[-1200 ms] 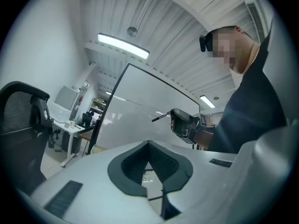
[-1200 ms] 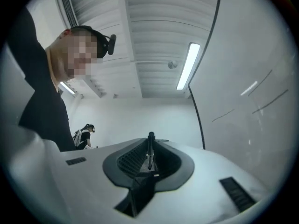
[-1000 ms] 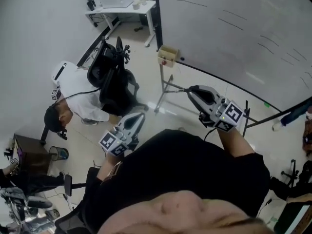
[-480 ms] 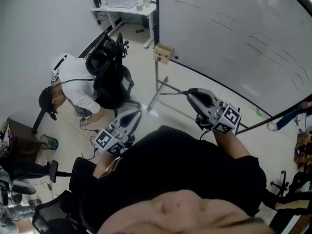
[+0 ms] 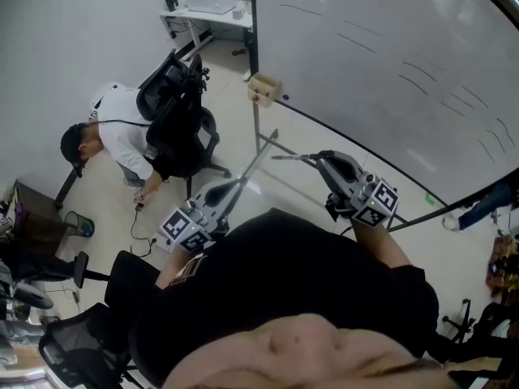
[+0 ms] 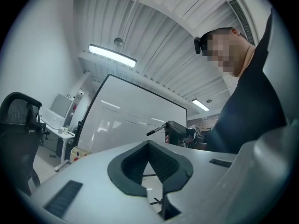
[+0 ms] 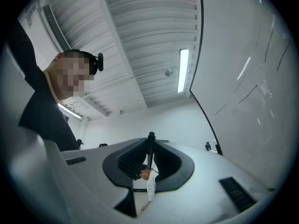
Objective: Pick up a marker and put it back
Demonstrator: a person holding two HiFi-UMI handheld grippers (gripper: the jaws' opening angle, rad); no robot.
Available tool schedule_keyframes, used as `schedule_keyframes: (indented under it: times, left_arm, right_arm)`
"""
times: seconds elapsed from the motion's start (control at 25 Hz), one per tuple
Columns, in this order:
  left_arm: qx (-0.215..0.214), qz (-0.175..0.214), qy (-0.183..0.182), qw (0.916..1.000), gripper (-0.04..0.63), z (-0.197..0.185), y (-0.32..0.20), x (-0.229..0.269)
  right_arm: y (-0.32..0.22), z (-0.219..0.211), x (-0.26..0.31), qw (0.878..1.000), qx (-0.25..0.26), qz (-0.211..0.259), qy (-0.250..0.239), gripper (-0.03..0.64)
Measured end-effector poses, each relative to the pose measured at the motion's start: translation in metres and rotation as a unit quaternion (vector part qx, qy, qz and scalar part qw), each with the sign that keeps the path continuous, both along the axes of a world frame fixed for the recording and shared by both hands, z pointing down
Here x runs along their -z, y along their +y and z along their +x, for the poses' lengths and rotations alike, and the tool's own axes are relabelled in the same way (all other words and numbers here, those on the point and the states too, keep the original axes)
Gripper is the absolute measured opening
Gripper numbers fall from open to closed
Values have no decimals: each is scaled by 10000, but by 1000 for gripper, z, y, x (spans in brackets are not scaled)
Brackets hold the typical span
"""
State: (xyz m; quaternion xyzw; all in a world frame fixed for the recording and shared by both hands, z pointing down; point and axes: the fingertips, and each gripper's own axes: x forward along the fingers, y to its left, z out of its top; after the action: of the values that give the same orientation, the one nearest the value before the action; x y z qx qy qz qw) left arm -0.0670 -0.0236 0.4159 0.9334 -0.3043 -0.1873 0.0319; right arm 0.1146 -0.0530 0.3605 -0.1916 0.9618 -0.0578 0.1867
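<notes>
Marker (image 5: 285, 157) in hand: thin and dark, clamped between the jaws of the right tool (image 5: 319, 158), which are closed down to the marker's width. In the head view it pokes out past the jaw tips toward the person's left. It is held in the air in front of the whiteboard (image 5: 389, 63) and does not touch it.

Left tool (image 5: 241, 183) — jaws drawn together at the tips, nothing between them. It hangs lower than the right one, idle.

Progress, as judged: pick-up done, put-back not yet done. A likely return spot is the small beige box (image 5: 263, 88) fixed at the whiteboard's lower corner, well apart from the marker — cannot confirm it is the marker's place.

Another person (image 5: 122, 140) crouches on the floor beside an office chair (image 5: 174, 128), away from the work.
</notes>
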Motion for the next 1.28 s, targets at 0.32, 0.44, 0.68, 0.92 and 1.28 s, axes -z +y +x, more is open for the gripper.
schedule_keyframes:
  times: [0.32, 0.44, 0.68, 0.92, 1.28]
  left_arm:
    - [113, -71, -79, 9999, -8, -6, 4, -3]
    - [102, -53, -109, 9999, -8, -6, 5, -1]
    - [68, -26, -132, 9999, -8, -4, 9, 1]
    - [73, -26, -139, 9999, -8, -6, 11, -1]
    - [68, 1, -102, 9999, -8, -8, 13, -1]
  right_arm:
    - [0, 0, 1, 9999, 46, 23, -116, 52]
    - [2, 1, 1, 9999, -23, 81, -84, 52]
    - [6, 2, 0, 9998, -137, 141, -20, 49]
    - [8, 1, -2, 9998, -141, 141, 21, 49]
    - [10, -2, -1, 9996, -136, 191, 124, 49]
